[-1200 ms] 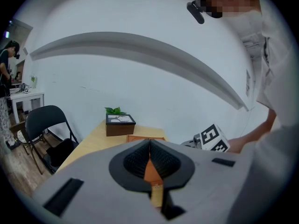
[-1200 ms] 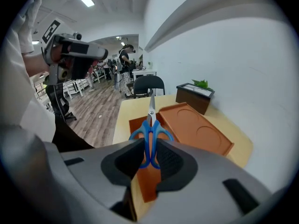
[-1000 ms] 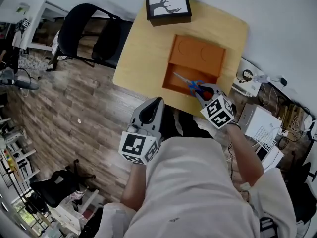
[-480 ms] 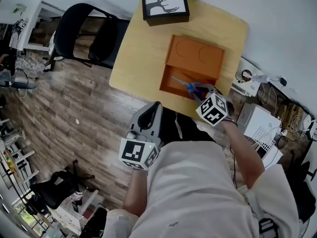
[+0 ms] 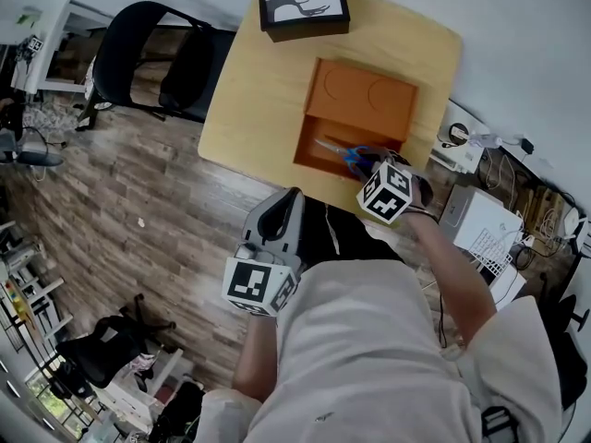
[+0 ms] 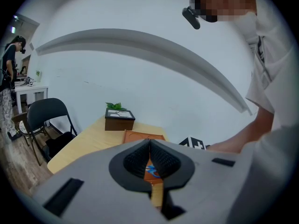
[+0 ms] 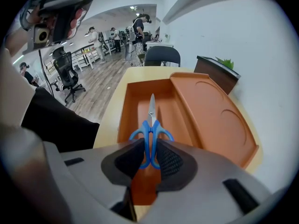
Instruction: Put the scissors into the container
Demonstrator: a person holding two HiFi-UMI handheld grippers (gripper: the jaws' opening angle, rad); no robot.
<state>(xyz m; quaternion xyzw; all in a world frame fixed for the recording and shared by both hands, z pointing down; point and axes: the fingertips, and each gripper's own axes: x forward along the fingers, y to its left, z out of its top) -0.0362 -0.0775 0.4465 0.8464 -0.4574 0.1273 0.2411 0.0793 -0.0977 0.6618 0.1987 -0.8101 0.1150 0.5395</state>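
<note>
Blue-handled scissors (image 7: 150, 125) point blades-first over the deep compartment of the orange container (image 7: 210, 120). My right gripper (image 7: 149, 158) is shut on their handles. In the head view the scissors (image 5: 343, 154) hang over the container (image 5: 355, 95) at its near trough, held by the right gripper (image 5: 372, 166). My left gripper (image 5: 284, 207) is held back off the table near my body, jaws shut with nothing between them. In the left gripper view its pads (image 6: 150, 158) meet, and the container (image 6: 142, 136) lies ahead.
A light wooden table (image 5: 254, 81) carries a dark picture box (image 5: 303, 3) with a plant at its far edge. A black chair (image 5: 152, 58) stands to the table's left. White equipment and cables (image 5: 485, 220) lie on the floor at the right.
My right gripper has carried the scissors a little farther over the container's near compartment. The left gripper has stayed where it was.
</note>
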